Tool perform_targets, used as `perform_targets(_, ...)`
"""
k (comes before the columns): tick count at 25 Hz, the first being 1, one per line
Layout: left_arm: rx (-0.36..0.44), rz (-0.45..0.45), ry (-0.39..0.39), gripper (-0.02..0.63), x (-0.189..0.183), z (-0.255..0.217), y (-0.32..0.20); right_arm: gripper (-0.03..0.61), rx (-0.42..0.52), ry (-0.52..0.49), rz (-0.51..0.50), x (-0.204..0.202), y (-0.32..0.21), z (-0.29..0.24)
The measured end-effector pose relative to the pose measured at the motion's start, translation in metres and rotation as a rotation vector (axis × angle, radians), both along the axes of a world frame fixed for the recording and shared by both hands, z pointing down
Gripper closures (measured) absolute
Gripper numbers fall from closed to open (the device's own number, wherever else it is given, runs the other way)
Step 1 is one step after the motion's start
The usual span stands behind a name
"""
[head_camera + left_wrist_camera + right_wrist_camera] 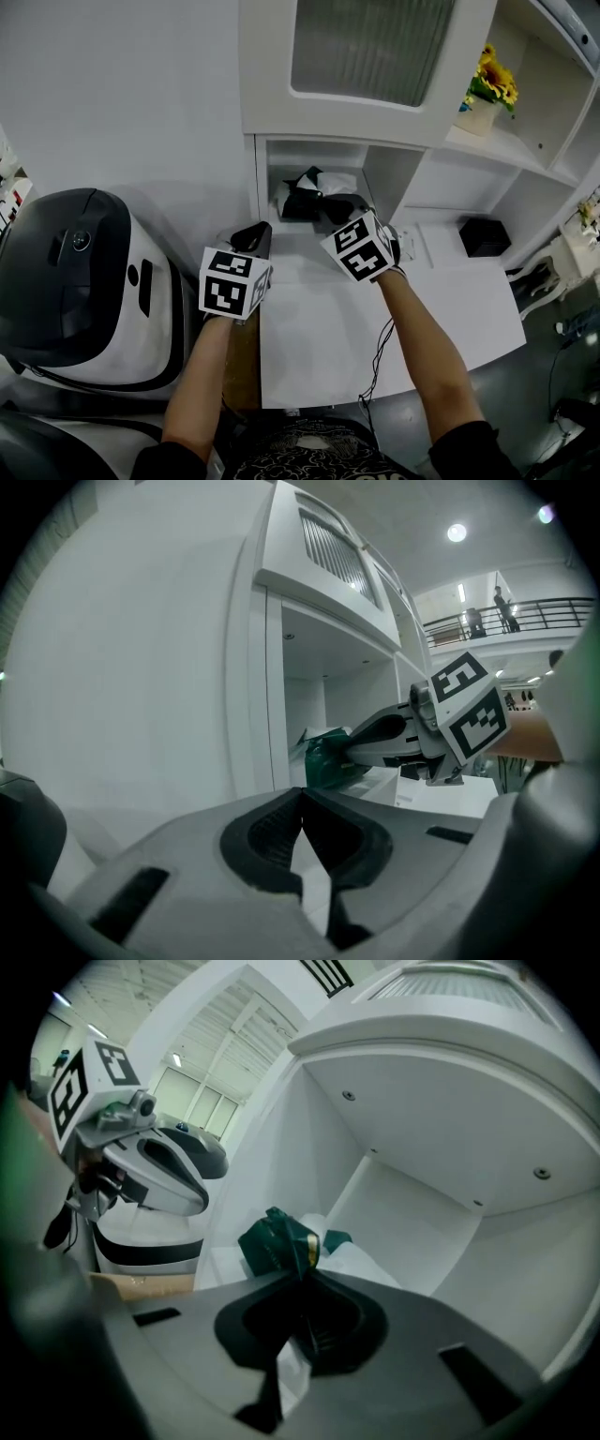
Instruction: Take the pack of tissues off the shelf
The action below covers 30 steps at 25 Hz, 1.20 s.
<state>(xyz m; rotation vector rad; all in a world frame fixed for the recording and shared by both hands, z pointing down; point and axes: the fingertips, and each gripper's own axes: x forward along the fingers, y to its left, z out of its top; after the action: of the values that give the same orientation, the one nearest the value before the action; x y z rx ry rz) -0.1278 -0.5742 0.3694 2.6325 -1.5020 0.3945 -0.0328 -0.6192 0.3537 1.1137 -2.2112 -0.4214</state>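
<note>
The pack of tissues (pixel 307 192), dark green with white, lies in the open cubby of the white shelf (pixel 262 173). My right gripper (pixel 339 210) reaches into that cubby. In the right gripper view its jaws are pinched together on the green wrapper of the pack of tissues (pixel 279 1244), at the pack's near edge. The left gripper (pixel 253 235) hovers outside the cubby, low at its left corner, with jaws shut and nothing between them. From the left gripper view I see the pack of tissues (pixel 324 757) with the right gripper (pixel 361 745) on it.
A large black-and-white machine (pixel 84 281) stands at the left. The white desk (pixel 450 309) carries a black box (pixel 485 236). A sunflower vase (pixel 487 89) sits on a higher shelf at the right. A frosted cabinet door (pixel 370 47) hangs above the cubby.
</note>
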Motion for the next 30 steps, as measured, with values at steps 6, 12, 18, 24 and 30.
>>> perform_targets(6,0.001,0.001,0.017,0.607,0.004,-0.004,0.009,0.571,0.035,-0.039,0.028,0.008,0.007,-0.011)
perform_targets(12,-0.004,-0.009,0.012,0.607,0.01,-0.003,0.021,0.571,0.06,-0.065,0.032,0.016,0.022,-0.022)
perform_targets(18,0.002,-0.032,0.006,0.606,0.02,-0.008,0.043,0.571,0.079,-0.107,0.026,0.027,0.044,-0.031)
perform_targets(24,0.017,-0.066,-0.002,0.606,0.03,-0.014,0.069,0.571,0.084,-0.161,0.014,0.041,0.069,-0.037)
perform_targets(30,0.028,-0.086,-0.013,0.606,0.049,-0.016,0.097,0.571,0.09,-0.214,0.0,0.061,0.098,-0.045)
